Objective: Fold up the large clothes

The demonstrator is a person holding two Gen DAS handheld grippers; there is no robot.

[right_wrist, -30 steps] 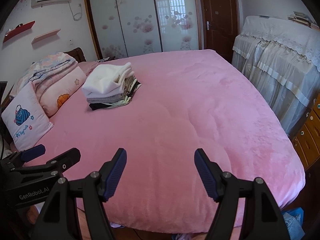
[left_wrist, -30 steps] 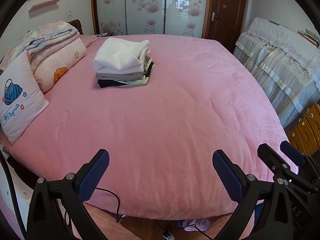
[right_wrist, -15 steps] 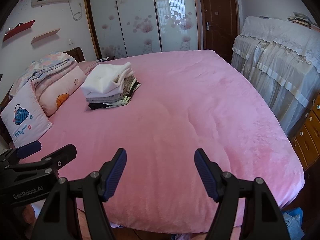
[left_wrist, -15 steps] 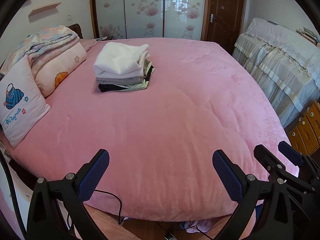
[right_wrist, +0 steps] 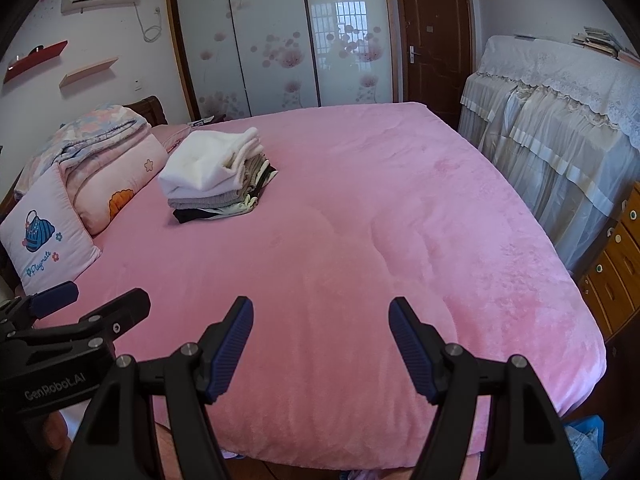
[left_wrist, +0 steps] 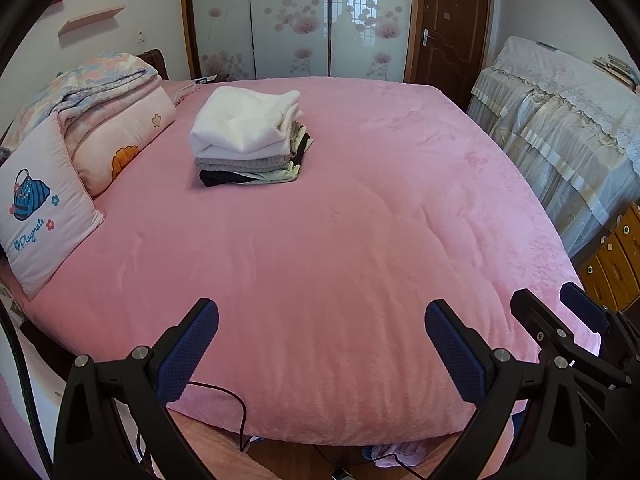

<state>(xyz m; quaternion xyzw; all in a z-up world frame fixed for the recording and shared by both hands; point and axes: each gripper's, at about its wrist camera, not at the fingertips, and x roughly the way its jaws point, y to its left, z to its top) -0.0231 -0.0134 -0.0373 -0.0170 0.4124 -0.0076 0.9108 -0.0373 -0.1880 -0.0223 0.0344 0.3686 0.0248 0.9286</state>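
Observation:
A stack of folded clothes (left_wrist: 248,136) (right_wrist: 216,174), white on top with grey, pale and black layers beneath, sits on the far left part of the pink bed (left_wrist: 340,260) (right_wrist: 360,248). My left gripper (left_wrist: 320,316) hangs open over the bed's near edge with nothing between its blue pads. My right gripper (right_wrist: 320,312) is also open and empty, just right of the left one. Each gripper shows at the edge of the other's view. Both are far from the stack.
Pillows (left_wrist: 44,208) and a folded quilt (left_wrist: 108,92) lie along the bed's left side. A cloth-covered piece of furniture (right_wrist: 560,128) and wooden drawers (right_wrist: 616,260) stand to the right. Cables (left_wrist: 236,408) and some cloth (left_wrist: 392,450) lie on the floor below the bed's edge.
Both views have shifted slightly, the left one tilting up a little. Both grippers stay open and the stack has not moved.

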